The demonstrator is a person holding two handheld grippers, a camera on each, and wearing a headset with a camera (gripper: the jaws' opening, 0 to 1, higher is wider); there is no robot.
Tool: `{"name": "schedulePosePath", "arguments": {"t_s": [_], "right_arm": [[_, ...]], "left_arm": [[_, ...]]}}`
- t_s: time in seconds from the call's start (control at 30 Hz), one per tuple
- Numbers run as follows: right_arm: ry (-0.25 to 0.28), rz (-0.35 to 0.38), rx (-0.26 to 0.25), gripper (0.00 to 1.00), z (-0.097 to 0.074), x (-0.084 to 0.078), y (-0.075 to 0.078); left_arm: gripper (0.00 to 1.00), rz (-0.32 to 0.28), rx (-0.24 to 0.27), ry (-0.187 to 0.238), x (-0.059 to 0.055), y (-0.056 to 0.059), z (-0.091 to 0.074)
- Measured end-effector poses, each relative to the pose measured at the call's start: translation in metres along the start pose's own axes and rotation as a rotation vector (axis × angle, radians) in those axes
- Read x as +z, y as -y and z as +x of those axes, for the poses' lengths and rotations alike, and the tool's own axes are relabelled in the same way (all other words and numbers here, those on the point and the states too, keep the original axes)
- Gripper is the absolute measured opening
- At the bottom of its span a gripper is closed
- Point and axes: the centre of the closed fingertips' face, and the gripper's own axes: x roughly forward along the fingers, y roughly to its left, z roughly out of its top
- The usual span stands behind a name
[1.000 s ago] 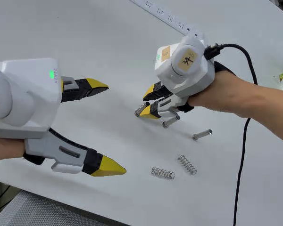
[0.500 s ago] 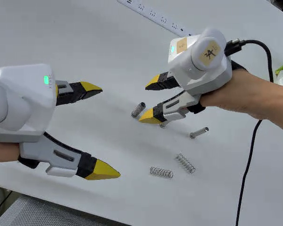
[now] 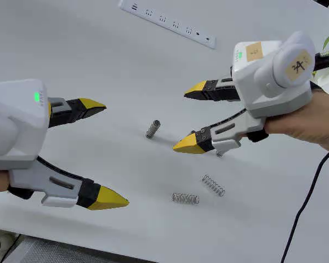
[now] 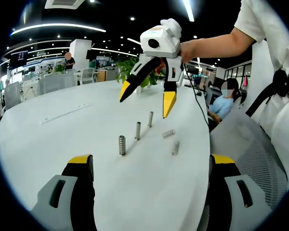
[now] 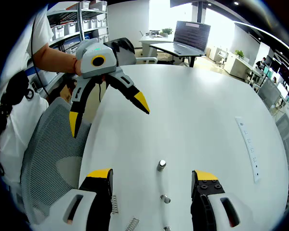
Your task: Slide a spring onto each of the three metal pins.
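left hand-held gripper: jaws apart, empty
right hand-held gripper: jaws apart, empty
pin with spring: just ahead of right tips
second pin: mostly hidden behind right lower jaw
loose springs: two, beneath right hand-held gripper

We record a white round table bearing a white power strip. Ceiling strip lights burn over an open-plan office. A grey mesh chair stands beside the table; shelving lines the far side.
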Motion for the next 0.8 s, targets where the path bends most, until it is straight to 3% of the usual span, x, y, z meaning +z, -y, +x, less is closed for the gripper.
{"name": "schedulePosePath", "arguments": {"t_s": [0.17,0.23,0.57,0.8], "right_arm": [[0.067,0.049,-0.038,0.73,-0.019,-0.011,-0.006],[0.117,0.06,-0.059,0.77,-0.027,-0.013,-0.009],[0.229,0.135,-0.126,0.88,-0.059,-0.043,-0.036],[0.27,0.199,-0.17,0.94,-0.072,-0.073,-0.049]], "left_arm": [[0.99,0.019,-0.006,-0.028,-0.001,0.003,-0.001],[0.99,0.027,-0.011,-0.042,-0.001,0.005,-0.002],[0.98,0.058,-0.031,-0.11,-0.001,0.016,0.001],[0.97,0.085,-0.049,-0.166,0.0,0.024,0.006]]}}
